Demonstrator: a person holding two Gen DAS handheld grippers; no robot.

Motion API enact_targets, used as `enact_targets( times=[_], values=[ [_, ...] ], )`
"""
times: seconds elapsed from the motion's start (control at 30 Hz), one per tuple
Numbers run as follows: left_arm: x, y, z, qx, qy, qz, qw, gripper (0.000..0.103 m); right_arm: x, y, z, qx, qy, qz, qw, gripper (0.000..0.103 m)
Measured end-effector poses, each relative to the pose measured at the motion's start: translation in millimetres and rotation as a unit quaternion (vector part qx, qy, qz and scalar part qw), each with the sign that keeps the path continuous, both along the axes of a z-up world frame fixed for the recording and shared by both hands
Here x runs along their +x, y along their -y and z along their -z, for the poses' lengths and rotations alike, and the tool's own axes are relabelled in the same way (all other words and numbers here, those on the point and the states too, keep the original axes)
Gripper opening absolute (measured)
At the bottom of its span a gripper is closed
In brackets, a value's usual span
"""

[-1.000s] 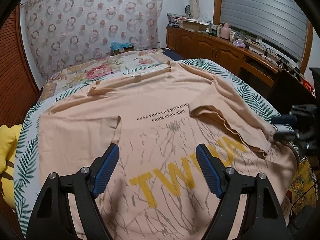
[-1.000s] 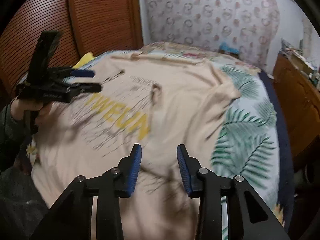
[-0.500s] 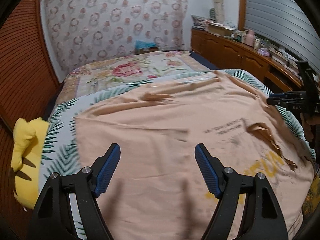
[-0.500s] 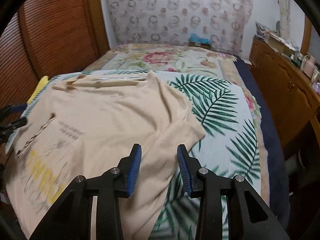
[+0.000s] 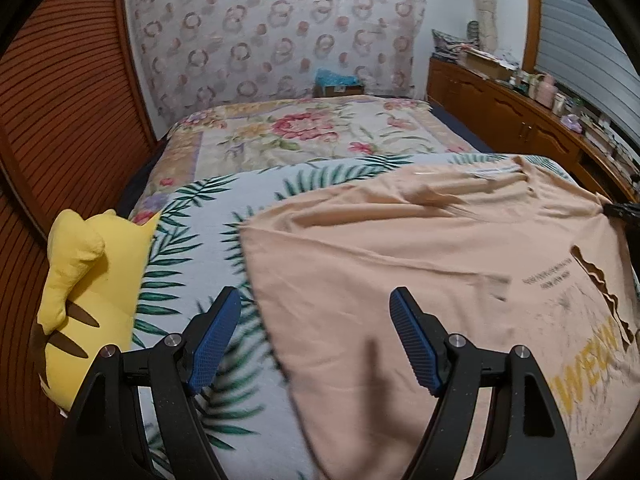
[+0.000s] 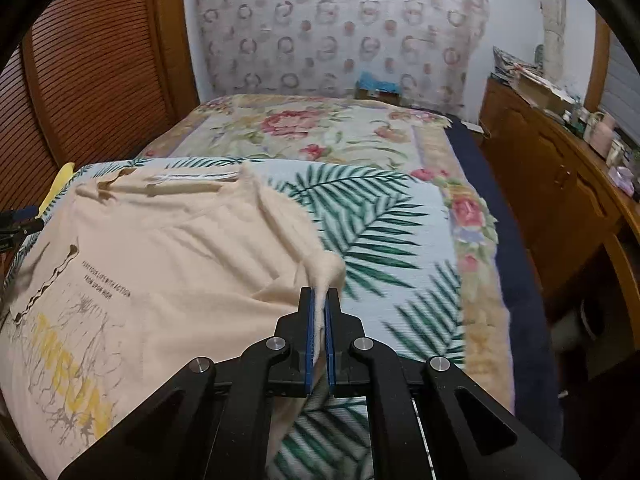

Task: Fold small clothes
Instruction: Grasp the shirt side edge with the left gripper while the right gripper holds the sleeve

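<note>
A peach T-shirt (image 5: 420,264) with yellow lettering lies spread on the bed; it also shows in the right wrist view (image 6: 172,264). My left gripper (image 5: 316,332) is open and empty, hovering over the shirt's left edge, one finger above the leaf blanket, the other above the shirt. My right gripper (image 6: 319,300) is shut on the shirt's right sleeve (image 6: 320,268), which is bunched and lifted between the blue pads. The right gripper's tip (image 5: 622,210) shows at the right edge of the left wrist view.
The bed carries a palm-leaf blanket (image 6: 380,240) and a floral quilt (image 5: 312,132) beyond it. A yellow plush toy (image 5: 80,280) lies at the bed's left edge. Wooden slatted doors stand left; a cluttered wooden cabinet (image 6: 560,160) runs along the right.
My right gripper moved to the shirt's right sleeve and closed on it. My left gripper swung left to the shirt's left edge and stayed open.
</note>
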State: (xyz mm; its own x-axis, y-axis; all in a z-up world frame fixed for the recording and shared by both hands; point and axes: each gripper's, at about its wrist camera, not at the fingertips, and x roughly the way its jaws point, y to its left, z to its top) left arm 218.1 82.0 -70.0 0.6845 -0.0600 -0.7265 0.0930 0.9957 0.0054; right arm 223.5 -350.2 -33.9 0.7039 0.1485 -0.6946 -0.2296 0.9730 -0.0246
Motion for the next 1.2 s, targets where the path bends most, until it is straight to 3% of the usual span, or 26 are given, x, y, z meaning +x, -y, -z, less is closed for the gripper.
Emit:
enact_targets(
  times=[0.1, 0.27, 0.4, 0.5, 0.77, 1.2],
  values=[
    [8, -13, 3, -0.004, -0.003, -0.011, 0.9999, 0.078, 4, 4, 0, 0.01, -0.008, 0.001, 1.0, 0.009],
    [22, -30, 10, -0.015, -0.011, -0.019, 0.9996, 0.073, 18, 3, 9, 0.014, -0.025, 0.003, 1.0, 0.045],
    [29, -34, 15, -0.017, -0.019, -0.019, 0.9995, 0.062, 29, 3, 19, 0.017, -0.041, 0.005, 0.999, 0.046],
    [34, -38, 18, -0.016, -0.027, -0.018, 0.9993, 0.06, 32, 1, 18, 0.009, -0.034, 0.005, 0.999, 0.046],
    [49, -40, 17, -0.015, -0.034, -0.015, 0.9992, 0.06, 32, 0, 24, -0.002, -0.011, 0.003, 1.0, 0.048],
    [67, -38, 24, -0.02, -0.052, -0.007, 0.9984, 0.06, 34, 0, 27, -0.002, -0.016, -0.01, 1.0, 0.058]
  ],
)
